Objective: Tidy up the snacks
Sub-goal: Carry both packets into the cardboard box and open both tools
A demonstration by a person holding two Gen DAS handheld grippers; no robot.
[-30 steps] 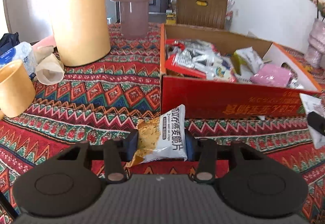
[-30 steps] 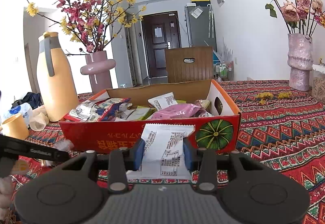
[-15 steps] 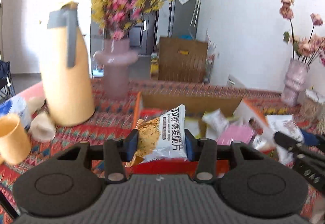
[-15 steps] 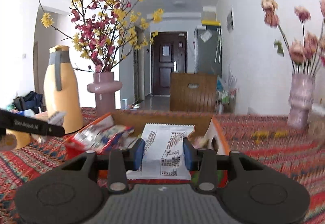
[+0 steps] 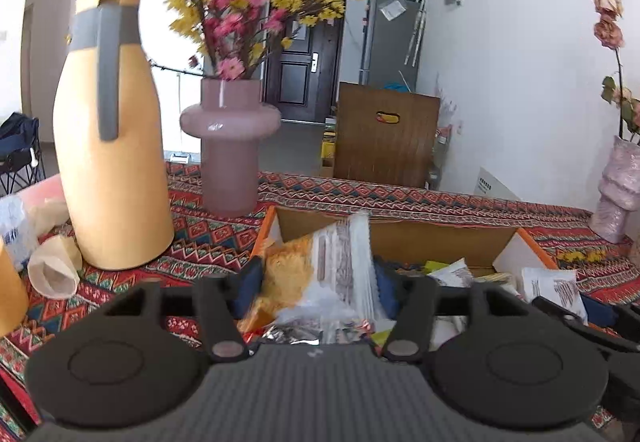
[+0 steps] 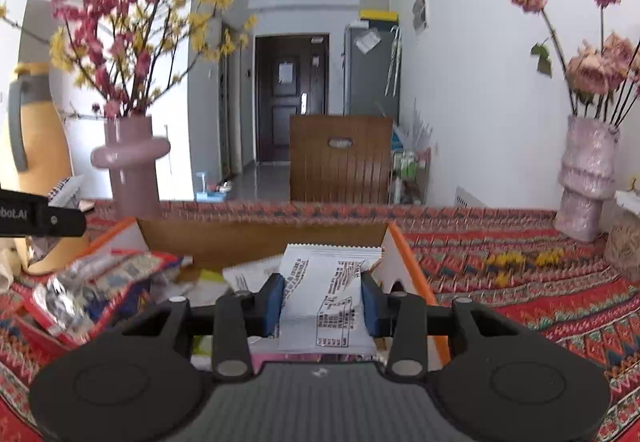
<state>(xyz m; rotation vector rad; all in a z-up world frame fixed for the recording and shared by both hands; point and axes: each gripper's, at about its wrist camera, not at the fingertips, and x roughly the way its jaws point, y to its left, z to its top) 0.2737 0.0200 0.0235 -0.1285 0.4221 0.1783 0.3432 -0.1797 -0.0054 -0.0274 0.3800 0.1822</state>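
Note:
My left gripper holds a yellow and white chip packet over the open red cardboard box; the packet is blurred and tilted, and the jaws look a little wider around it. My right gripper is shut on a white snack packet over the right end of the same box. Several snack packets lie inside the box. The right gripper with its white packet also shows at the right in the left wrist view.
A tall yellow jug and a pink vase with flowers stand left of the box on the patterned tablecloth. Paper cups lie at the far left. Another pink vase stands at the right.
Both grippers rose from in front of the box and moved forward over it, each with its packet. The left packet has tilted and blurred between the jaws.

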